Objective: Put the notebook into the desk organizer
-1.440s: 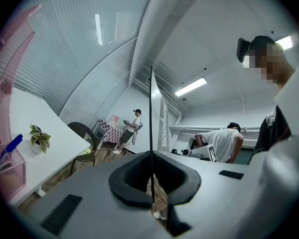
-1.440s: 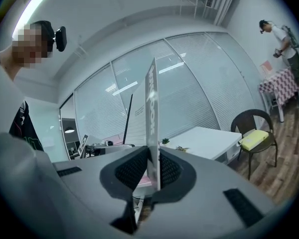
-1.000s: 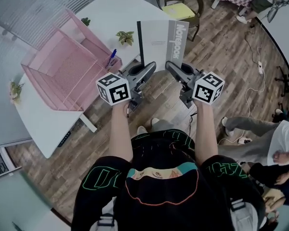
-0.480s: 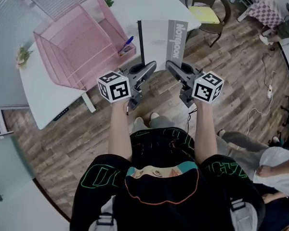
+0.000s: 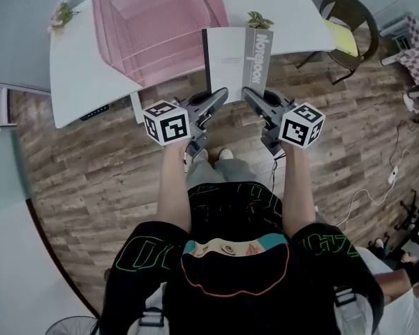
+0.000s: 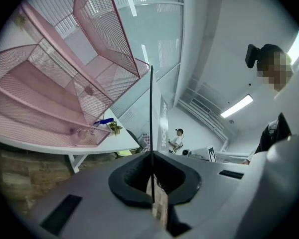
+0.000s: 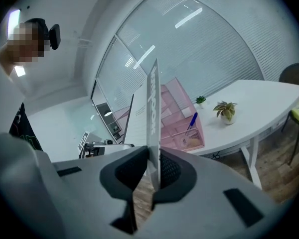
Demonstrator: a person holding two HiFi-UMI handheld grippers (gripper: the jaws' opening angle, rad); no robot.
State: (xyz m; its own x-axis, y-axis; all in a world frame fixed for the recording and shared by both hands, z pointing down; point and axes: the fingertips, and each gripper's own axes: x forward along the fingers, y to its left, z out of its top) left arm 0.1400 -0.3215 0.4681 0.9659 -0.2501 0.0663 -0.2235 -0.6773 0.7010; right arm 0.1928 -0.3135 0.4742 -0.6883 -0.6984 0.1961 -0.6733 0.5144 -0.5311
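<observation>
A white notebook (image 5: 232, 60) with a grey spine strip is held upright in the air between both grippers. My left gripper (image 5: 220, 96) is shut on its lower left edge and my right gripper (image 5: 248, 95) on its lower right edge. In the left gripper view the notebook (image 6: 151, 114) shows edge-on, pinched in the jaws; the right gripper view shows the notebook (image 7: 152, 111) clamped the same way. The pink mesh desk organizer (image 5: 148, 21) stands on the white table (image 5: 80, 72) just beyond the notebook, slightly to the left. Its open compartments (image 6: 50, 101) are empty apart from a blue pen (image 6: 103, 121).
A small potted plant (image 5: 260, 20) stands on the table behind the notebook, another plant (image 5: 61, 11) at the table's far left. A wicker chair (image 5: 347, 25) with a yellow cushion is at the right. Wooden floor lies below me. A person stands in the distance (image 6: 177, 138).
The table and pink organizer have swung from the upper left to straight ahead of the notebook. Both grippers keep the same hold on the notebook.
</observation>
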